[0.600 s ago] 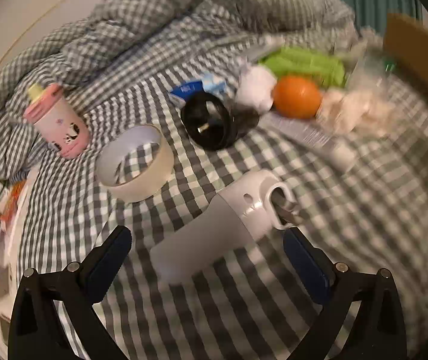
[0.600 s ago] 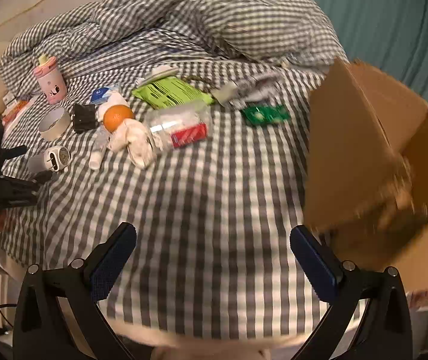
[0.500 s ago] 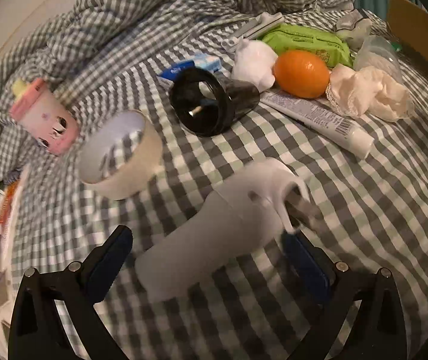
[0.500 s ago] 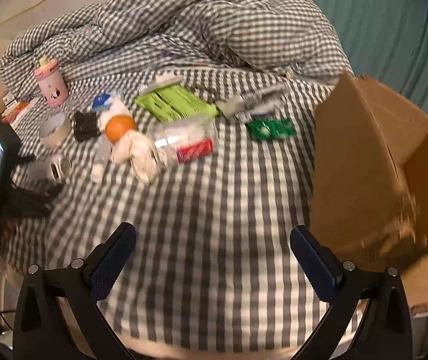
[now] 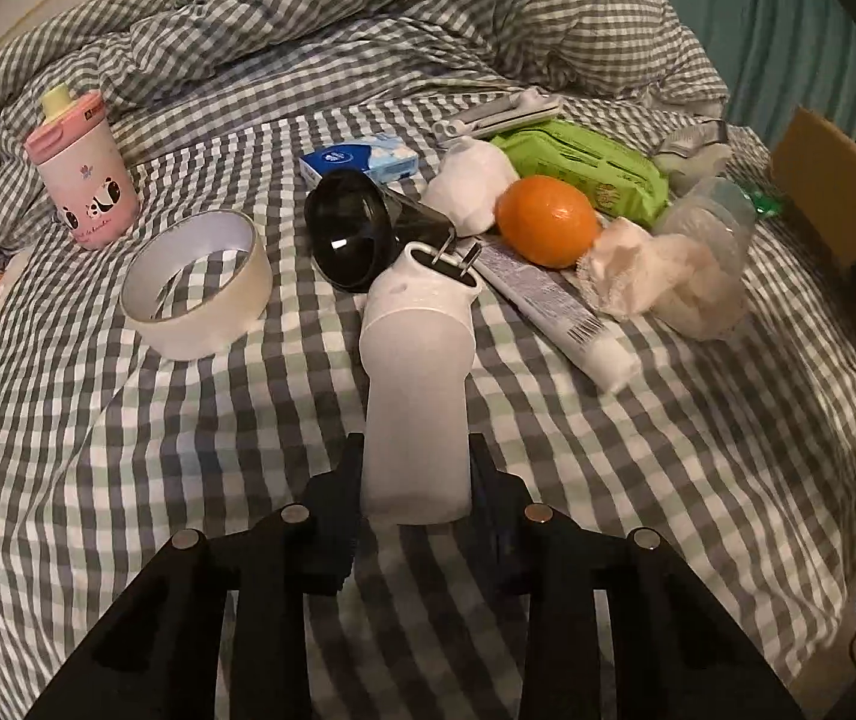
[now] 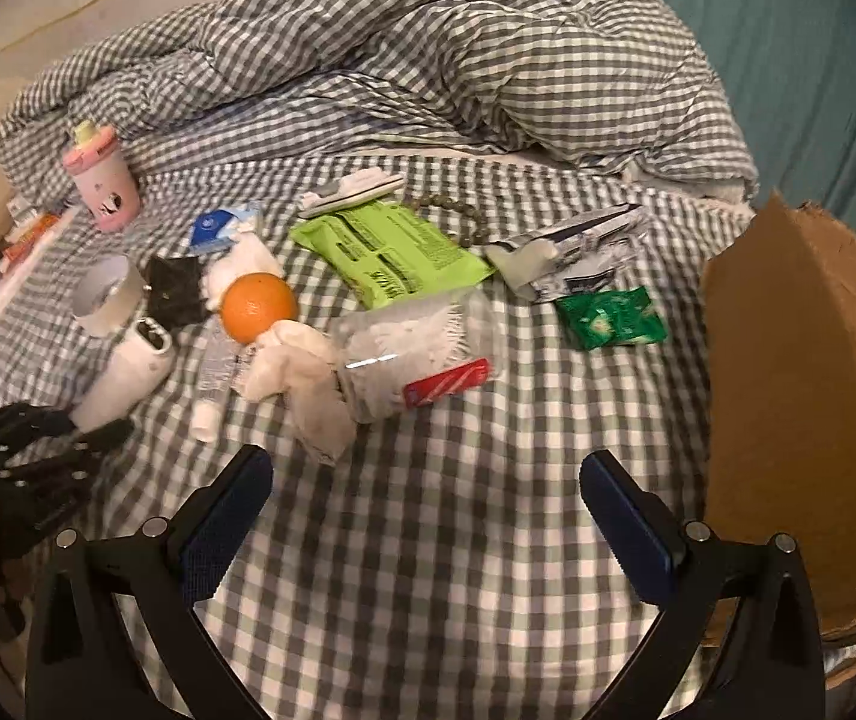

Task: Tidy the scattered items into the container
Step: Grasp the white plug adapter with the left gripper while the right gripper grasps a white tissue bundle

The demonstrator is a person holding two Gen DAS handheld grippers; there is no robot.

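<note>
Only my right wrist view shows the cardboard box [image 6: 800,396] fully, standing at the bed's right edge, plus a green packet [image 6: 611,319] near it. My left gripper [image 5: 416,480] clamps the frosted end of a white plug-in device [image 5: 419,372], perhaps a night light, prongs pointing toward the orange [image 5: 547,221]. My right gripper [image 6: 425,513] hangs wide apart, holding nothing.

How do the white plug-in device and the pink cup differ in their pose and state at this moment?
The white plug-in device lies on its side; the pink cup stands upright. The left tongs are shut on the device's frosted end, while nothing touches the cup. The device is plain white with metal prongs; the cup is pink with panda pictures and a yellow spout. Both are on the checked bedsheet, outside the cardboard box.
</note>
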